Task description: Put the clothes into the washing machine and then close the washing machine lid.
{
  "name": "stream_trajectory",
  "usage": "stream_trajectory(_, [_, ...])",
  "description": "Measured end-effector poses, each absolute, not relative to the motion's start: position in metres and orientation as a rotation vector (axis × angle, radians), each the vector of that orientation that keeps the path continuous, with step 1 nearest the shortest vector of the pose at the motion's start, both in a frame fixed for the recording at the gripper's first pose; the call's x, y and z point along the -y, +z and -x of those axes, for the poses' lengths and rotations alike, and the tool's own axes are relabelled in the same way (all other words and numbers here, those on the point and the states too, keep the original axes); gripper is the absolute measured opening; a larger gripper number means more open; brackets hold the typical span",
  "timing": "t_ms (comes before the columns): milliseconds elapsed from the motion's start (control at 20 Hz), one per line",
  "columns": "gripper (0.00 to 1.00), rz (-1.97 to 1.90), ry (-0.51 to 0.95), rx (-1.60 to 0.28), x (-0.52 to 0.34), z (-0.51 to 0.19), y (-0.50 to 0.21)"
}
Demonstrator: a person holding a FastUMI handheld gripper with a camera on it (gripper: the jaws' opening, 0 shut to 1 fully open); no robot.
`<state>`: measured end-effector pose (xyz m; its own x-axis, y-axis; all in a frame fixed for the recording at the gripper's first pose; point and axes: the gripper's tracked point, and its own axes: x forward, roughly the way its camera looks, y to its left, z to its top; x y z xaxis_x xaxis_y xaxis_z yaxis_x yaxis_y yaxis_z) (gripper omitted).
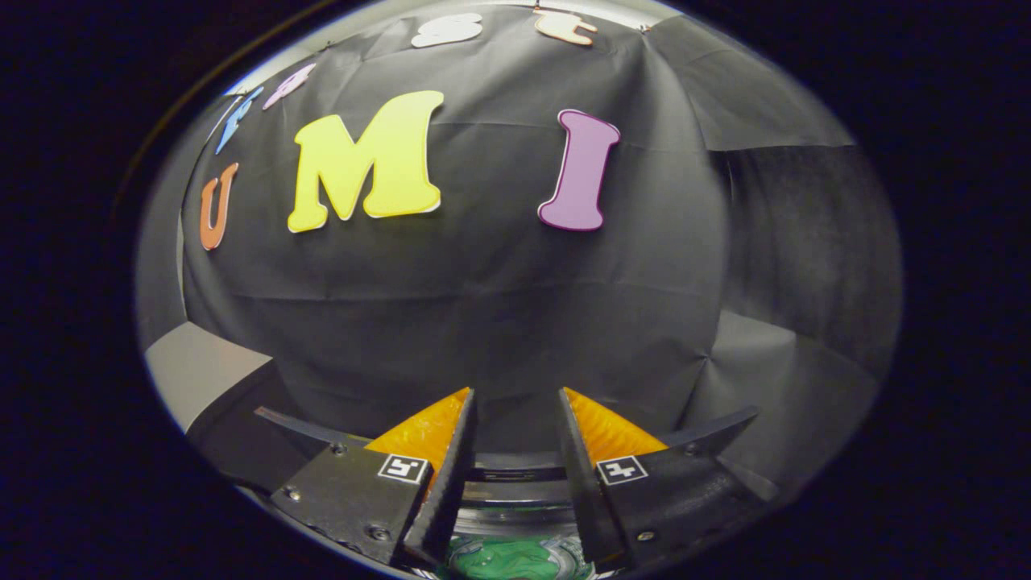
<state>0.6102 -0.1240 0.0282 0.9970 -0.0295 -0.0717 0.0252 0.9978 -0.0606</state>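
A: Gripper view: gripper (515,407) pointed mostly at the black cloth booth wall (499,322). Fingers parted a moderate way, nothing between them, nothing held.

B: Location of the clothes?

A: Crumpled green cloth with pale markings (503,558), low between the finger bases, below the tips. Appears to sit inside the round grey-rimmed washing machine opening (515,515); judged from the curved rim just behind the cloth. Hard to confirm, only a sliver visible.

B: So possibly loaded already?

A: Likely, as a guess. Lid not identifiable. Closing step not yet done, by the look of the open rim.

B: Handling of the cloth, if regrasp needed?

A: Soft, light, limp. No stiffness, so no fixed grasp point; will drape and trail. Best to pinch a raised fold near the middle of the bunch, inside the rim, not a loose edge. Low slip risk on fabric, low breakage risk. Main risk: a corner hanging over the rim and blocking the lid.

B: Anything else near the rim?

A: Pale grey flat surface (193,370) off to the left of the rim, well apart. Otherwise just wall behind the rim.
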Motion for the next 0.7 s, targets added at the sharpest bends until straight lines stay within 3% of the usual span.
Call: stream_trajectory(700, [0.63,0.07,-0.072,-0.054,0.129,-0.545,0.0])
